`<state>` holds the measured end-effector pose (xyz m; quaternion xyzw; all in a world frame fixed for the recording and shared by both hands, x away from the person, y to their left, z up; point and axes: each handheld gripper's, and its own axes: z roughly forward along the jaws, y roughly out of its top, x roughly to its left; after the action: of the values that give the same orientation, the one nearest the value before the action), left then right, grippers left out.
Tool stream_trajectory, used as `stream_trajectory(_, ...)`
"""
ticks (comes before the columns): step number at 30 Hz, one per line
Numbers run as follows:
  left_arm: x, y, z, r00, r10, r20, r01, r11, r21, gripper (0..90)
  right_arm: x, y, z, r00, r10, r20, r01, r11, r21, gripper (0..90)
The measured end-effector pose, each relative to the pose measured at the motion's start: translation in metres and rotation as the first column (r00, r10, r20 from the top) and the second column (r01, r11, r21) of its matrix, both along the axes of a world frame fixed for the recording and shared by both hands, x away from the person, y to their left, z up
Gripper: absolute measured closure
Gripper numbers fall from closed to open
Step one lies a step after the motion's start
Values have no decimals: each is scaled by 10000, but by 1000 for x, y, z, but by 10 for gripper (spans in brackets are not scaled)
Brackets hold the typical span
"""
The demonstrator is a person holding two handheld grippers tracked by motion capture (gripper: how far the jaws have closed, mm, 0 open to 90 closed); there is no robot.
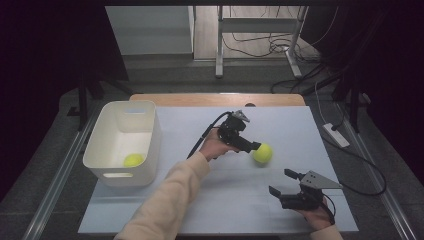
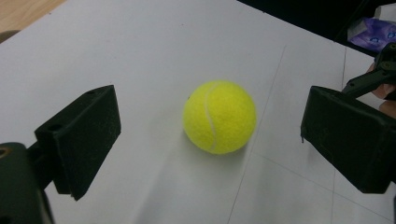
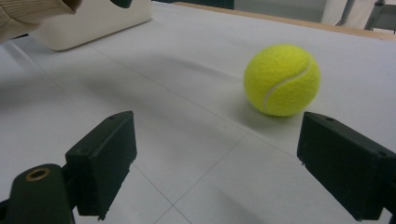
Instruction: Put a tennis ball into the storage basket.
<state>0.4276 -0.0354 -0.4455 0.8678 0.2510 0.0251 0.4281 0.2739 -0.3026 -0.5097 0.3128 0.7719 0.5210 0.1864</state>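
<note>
High view takes in the whole table (image 1: 300,120): a white bin (image 1: 122,142) at the left with one ball inside (image 1: 133,160), a second ball (image 1: 262,153) out on the white sheet, the left gripper (image 1: 256,147) reaching to it, and the right gripper (image 1: 281,184) resting nearer the person, well apart from that ball. Left gripper view shows what the high view cannot: the ball (image 2: 219,116) lies on the sheet between the two black jaws, with clear gaps on both sides, so the left gripper (image 2: 208,140) stands wide and grips nothing. Right gripper view shows the right gripper (image 3: 217,163) also spread wide and empty, the ball (image 3: 282,80) beyond its jaws, and the bin (image 3: 93,21) behind
</note>
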Motion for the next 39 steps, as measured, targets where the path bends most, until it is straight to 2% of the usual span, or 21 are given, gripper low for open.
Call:
stream_trajectory(7,2,-3,-4,9999,23,-98,-24,10000,-44,58,0,0,0,10000,12,-4,-12,10000,21,121)
stream_trajectory(13,4,-8,-8,9998,-123,-159,125,9999,107,58,0,-1,0,10000,-17,-19,17,10000,-4,121)
stream_trajectory(17,4,-12,-11,9997,-72,-229,73,10000,13,58,0,-1,0,10000,-19,-22,19,10000,-7,121)
stream_trajectory(39,7,-26,-24,9991,-255,-336,264,9993,275,57,0,-3,-1,10000,-24,13,24,10000,-29,121)
